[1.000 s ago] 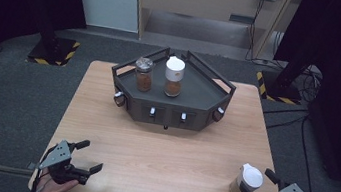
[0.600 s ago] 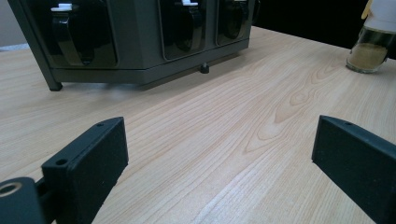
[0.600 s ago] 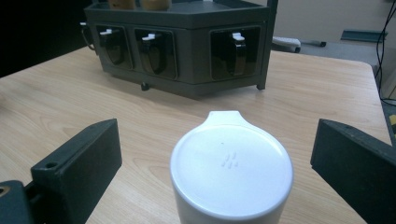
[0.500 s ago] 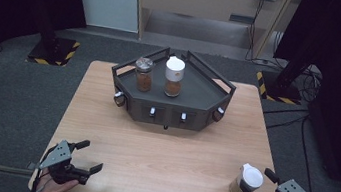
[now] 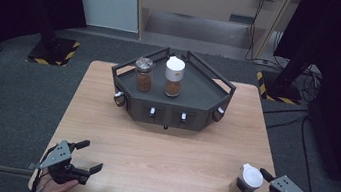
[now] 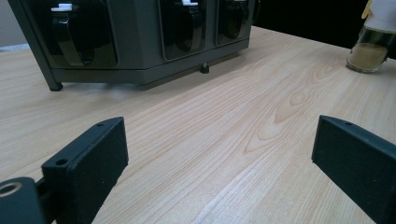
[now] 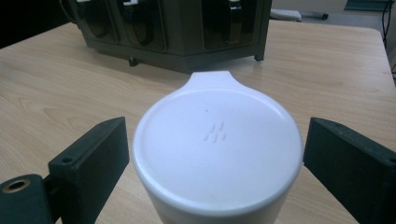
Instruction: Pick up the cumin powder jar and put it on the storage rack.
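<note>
A spice jar with a white flip lid [image 5: 249, 179] stands near the table's front right corner. My right gripper [image 5: 252, 186] is open around it; in the right gripper view the lid [image 7: 217, 149] sits between the two jaws with a gap on each side. My left gripper [image 5: 90, 156] is open over bare wood at the front left, with nothing between its jaws [image 6: 219, 149]. From the left gripper view the same jar [image 6: 371, 42] shows far off, holding tan powder.
A dark angular rack [image 5: 194, 92] stands at the table's middle back, with a metal-lidded jar [image 5: 144, 73] and a white-lidded jar [image 5: 174, 76] of brown spice on top. Its front has slots with white-tipped handles [image 6: 63, 28]. Bare wooden table [image 5: 166, 151] lies between rack and grippers.
My right gripper has edged forward and left, so its jaws now flank the white-lidded jar. The left gripper has stayed put.
</note>
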